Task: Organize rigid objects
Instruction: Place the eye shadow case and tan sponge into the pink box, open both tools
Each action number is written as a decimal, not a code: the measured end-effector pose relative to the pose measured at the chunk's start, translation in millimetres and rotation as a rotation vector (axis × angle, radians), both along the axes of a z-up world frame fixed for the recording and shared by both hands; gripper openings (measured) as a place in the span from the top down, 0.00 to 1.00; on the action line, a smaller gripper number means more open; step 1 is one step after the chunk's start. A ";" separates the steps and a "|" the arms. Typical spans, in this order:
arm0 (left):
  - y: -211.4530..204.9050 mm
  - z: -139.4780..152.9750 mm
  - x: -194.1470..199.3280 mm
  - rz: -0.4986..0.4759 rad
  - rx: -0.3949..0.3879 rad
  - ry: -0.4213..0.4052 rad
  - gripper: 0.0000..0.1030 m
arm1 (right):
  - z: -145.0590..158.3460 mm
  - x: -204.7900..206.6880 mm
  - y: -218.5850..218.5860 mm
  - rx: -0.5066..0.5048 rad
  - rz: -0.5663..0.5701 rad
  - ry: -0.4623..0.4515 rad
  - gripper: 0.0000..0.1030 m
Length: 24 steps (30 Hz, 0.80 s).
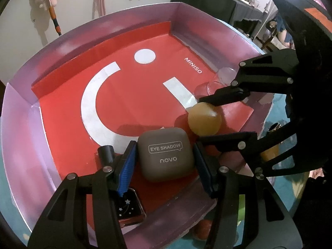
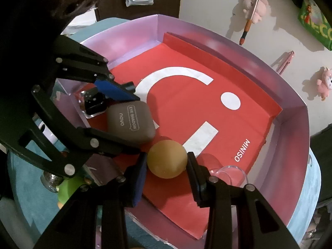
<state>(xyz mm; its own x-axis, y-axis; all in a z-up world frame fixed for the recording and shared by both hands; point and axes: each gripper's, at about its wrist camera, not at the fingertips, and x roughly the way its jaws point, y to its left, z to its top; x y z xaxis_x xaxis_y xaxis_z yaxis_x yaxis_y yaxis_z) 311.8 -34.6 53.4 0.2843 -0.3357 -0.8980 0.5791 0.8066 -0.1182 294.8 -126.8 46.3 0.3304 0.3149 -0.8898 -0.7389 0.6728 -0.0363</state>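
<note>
While clamped in box [image 1: 51,47], eyeshadow case [image 1: 167,154], ball [image 2: 167,158]

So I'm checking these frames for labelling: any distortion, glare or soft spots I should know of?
Left wrist view: fisheye bends the tray wall into a curve, dark vignette in the corners, eye shadow case sharp. Right wrist view: same curving, the wall behind is bright, clear cup faint and hard to outline, ball crisp.
</note>
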 end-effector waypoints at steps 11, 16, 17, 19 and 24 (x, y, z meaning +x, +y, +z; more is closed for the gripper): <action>0.7 -1.7 0.1 -0.003 -0.007 0.003 0.48 | -2.0 5.0 6.2 -0.019 0.000 0.014 0.61; 0.7 -0.8 -2.2 -0.005 0.000 -0.004 0.48 | -2.0 5.4 6.5 -0.024 -0.005 0.014 0.60; 0.6 -0.9 -2.5 -0.007 0.002 -0.007 0.48 | -2.6 4.9 6.6 -0.025 -0.005 0.014 0.60; 0.9 -0.5 -3.2 -0.006 0.003 -0.011 0.46 | -2.6 4.6 7.2 -0.027 -0.006 0.015 0.60; 1.6 2.3 -5.0 0.002 -0.001 -0.021 0.43 | -0.5 4.5 5.2 -0.022 -0.018 0.010 0.55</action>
<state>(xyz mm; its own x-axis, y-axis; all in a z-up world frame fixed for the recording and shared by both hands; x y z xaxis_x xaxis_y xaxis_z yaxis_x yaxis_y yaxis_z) 306.7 -33.0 55.8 0.3040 -0.3362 -0.8914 0.5802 0.8074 -0.1067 299.3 -121.6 45.8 0.3264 0.2896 -0.8998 -0.7271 0.6852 -0.0432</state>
